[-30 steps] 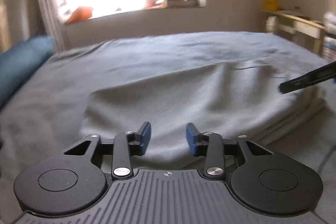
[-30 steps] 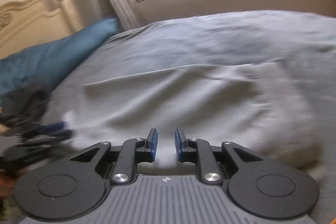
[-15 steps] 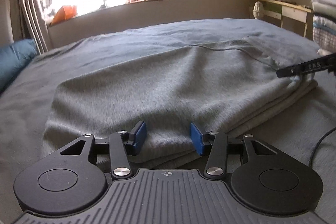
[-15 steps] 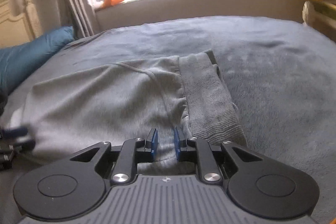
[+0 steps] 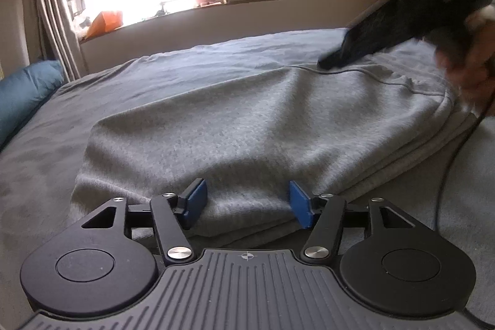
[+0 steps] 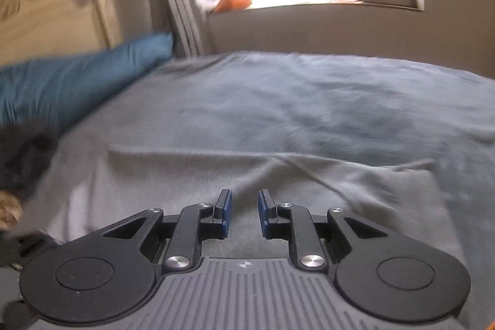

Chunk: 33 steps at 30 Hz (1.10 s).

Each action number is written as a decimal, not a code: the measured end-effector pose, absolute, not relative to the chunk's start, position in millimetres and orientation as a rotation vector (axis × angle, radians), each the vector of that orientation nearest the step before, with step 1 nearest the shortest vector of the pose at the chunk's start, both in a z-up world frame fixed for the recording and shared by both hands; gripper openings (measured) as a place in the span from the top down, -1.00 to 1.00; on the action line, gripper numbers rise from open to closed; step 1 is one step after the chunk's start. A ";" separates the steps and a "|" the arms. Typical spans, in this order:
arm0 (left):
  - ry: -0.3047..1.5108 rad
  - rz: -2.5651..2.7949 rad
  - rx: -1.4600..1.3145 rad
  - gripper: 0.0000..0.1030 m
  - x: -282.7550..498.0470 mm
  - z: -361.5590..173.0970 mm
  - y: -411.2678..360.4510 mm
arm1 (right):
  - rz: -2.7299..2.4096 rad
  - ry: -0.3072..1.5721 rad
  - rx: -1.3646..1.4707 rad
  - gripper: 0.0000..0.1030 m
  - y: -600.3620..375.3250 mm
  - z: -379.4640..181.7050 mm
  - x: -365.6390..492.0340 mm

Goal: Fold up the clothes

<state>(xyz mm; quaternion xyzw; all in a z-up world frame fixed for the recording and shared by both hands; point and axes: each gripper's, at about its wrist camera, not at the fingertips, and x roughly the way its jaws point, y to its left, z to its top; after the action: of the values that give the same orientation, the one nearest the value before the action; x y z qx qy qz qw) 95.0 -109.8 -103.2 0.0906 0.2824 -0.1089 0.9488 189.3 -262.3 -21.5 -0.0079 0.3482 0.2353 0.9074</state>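
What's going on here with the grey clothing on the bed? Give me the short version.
A person is folding a grey sweatshirt-like garment on a bed with a grey cover, using a handheld gripper in each hand. The garment already lies folded over in layers. The left gripper sits at its near edge, jaws opening with the fabric between the pads but not pinched. The right gripper hangs above the garment with a narrow gap between its pads and nothing in them.

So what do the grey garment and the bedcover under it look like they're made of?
Grey garment: looks like a soft sweatshirt knit, matte, with a fine ribbed texture and thick folded layers at its edge. Bedcover: seems a plush, fleece-like fabric, blue-grey, with a brushed nap showing darker streaks.
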 end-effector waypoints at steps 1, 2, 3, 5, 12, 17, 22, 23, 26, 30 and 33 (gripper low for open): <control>0.578 -0.220 0.180 -0.17 95.7 -102.4 -109.1 | 0.473 0.740 -0.054 0.62 -257.9 -30.9 193.2; 0.581 -0.220 0.176 -0.18 96.2 -101.7 -108.5 | 0.444 0.758 -0.088 0.62 -259.3 -41.3 192.5; 0.585 -0.221 0.170 -0.20 96.7 -101.3 -107.8 | 0.410 0.775 -0.119 0.62 -262.7 -51.9 190.2; 0.588 -0.225 0.160 -0.22 96.9 -101.3 -106.2 | 0.388 0.765 -0.094 0.61 -285.1 -64.2 175.3; 0.590 -0.239 0.128 -0.34 98.2 -103.1 -100.4 | 0.335 0.758 -0.044 0.61 -323.8 -52.0 135.4; 0.599 -0.242 0.130 -0.36 97.1 -102.2 -99.9 | 0.352 0.724 -0.098 0.59 -307.1 -31.4 132.6; 0.610 -0.249 0.156 -0.43 94.4 -102.2 -103.1 | 0.385 0.735 -0.112 0.58 -306.7 -41.7 132.0; 0.610 -0.251 0.161 -0.44 93.8 -102.3 -103.7 | 0.367 0.751 -0.122 0.58 -313.5 -49.3 131.9; 0.620 -0.262 0.176 -0.49 94.1 -102.4 -105.2 | 0.368 0.729 -0.077 0.61 -338.1 -54.2 124.4; 0.634 -0.263 0.197 -0.51 95.4 -102.8 -106.6 | 0.339 0.717 -0.069 0.57 -337.4 -35.9 119.6; 0.634 -0.263 0.204 -0.51 94.7 -103.9 -107.7 | 0.407 0.695 -0.051 0.57 -319.8 -23.3 121.3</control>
<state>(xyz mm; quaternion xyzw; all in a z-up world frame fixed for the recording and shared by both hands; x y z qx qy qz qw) 94.7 -107.7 -103.9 0.1001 0.3103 -0.1288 0.9365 121.3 -319.8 -23.3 -0.0248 0.3383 0.1978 0.9197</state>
